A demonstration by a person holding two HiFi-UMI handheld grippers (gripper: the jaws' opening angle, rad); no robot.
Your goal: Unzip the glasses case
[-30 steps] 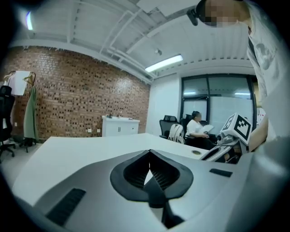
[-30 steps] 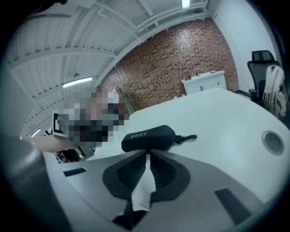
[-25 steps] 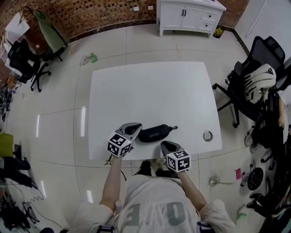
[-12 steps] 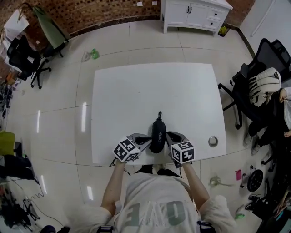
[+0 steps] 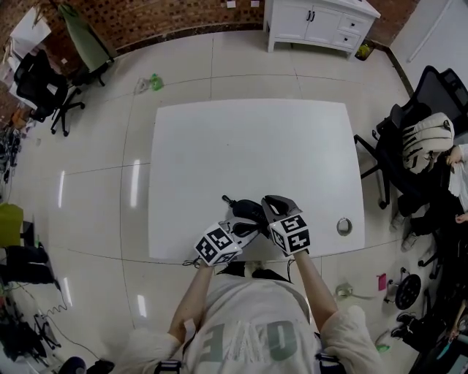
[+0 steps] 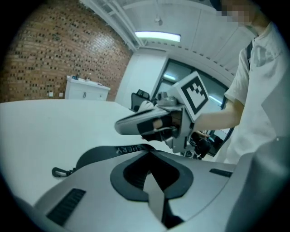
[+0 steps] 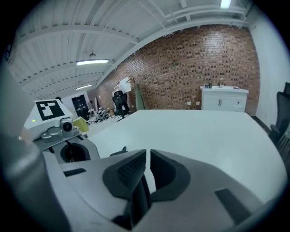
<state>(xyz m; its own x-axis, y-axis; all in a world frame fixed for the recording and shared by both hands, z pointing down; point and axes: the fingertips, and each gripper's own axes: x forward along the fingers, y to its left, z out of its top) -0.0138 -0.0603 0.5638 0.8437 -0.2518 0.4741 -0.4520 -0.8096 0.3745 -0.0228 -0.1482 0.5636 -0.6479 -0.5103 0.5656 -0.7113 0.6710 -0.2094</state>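
Observation:
The black glasses case (image 5: 248,211) lies slantwise near the front edge of the white table (image 5: 248,146), its strap clip (image 5: 225,198) pointing up-left. My left gripper (image 5: 247,222) comes at it from the lower left; its jaws are shut, tips (image 6: 149,152) right against the case's printed side (image 6: 102,156). Whether they pinch anything there is hidden. My right gripper (image 5: 270,199) stands close on the case's right, shut with nothing between its pads (image 7: 147,152). It shows in the left gripper view (image 6: 120,128), hovering just over the case.
A round metal ring (image 5: 344,226) is set into the table at the front right. Black office chairs (image 5: 417,139) stand to the right and a white cabinet (image 5: 322,22) is beyond the far edge. The table's front edge runs just under both grippers.
The case has swung from lying crosswise, through pointing away from me, to slanting up-left. Both grippers have closed in on it from either side, the right one moving up and left.

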